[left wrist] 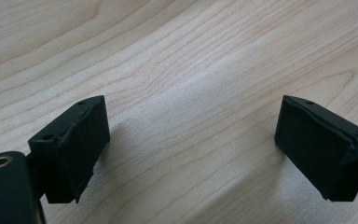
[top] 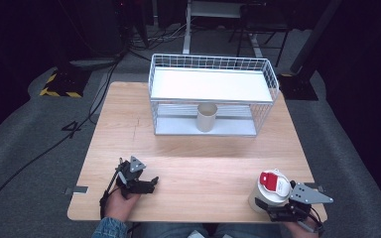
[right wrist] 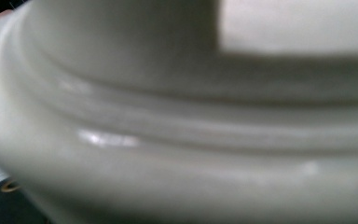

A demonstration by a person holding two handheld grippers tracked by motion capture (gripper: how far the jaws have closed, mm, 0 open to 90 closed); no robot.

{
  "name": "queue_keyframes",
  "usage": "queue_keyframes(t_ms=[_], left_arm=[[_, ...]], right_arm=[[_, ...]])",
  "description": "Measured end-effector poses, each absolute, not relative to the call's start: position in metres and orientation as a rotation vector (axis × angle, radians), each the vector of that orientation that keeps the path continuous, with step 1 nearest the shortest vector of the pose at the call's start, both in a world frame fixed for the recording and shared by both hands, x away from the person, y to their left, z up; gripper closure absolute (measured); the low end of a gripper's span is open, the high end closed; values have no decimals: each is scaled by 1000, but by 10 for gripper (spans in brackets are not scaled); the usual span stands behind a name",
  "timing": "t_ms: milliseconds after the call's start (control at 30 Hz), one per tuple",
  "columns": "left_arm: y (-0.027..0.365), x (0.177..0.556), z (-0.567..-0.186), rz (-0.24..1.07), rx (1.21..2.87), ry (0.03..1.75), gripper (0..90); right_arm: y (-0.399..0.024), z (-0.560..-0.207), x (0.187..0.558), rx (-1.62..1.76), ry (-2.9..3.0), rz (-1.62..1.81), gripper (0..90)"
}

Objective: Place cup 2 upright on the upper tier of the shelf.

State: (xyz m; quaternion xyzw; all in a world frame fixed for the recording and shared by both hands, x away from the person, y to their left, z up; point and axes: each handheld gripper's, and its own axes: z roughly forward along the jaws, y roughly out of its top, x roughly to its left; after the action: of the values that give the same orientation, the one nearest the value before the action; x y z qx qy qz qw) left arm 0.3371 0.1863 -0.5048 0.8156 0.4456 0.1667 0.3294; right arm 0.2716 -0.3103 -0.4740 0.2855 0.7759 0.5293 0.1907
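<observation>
A white cup with a lid and a red label stands near the table's front right corner. My right gripper is pressed up against its near side from the front edge. The frames do not show how its jaws stand. In the right gripper view the cup's ribbed white lid looms blurred, right against the camera. My left gripper rests low at the front left, held by a hand. It is open, with bare wood between its fingers.
A white wire basket shelf stands at the back of the wooden table. A beige cup stands upright on its lower level. Dark floor, cables and chair legs lie beyond the table.
</observation>
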Motion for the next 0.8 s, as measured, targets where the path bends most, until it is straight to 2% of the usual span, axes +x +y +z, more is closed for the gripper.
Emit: queue_keyframes(t_ms=[800], left_arm=[[186,337,-505,438,2135,1166,109]], right_arm=[[-315,-467,272,792,2139,1522,127]])
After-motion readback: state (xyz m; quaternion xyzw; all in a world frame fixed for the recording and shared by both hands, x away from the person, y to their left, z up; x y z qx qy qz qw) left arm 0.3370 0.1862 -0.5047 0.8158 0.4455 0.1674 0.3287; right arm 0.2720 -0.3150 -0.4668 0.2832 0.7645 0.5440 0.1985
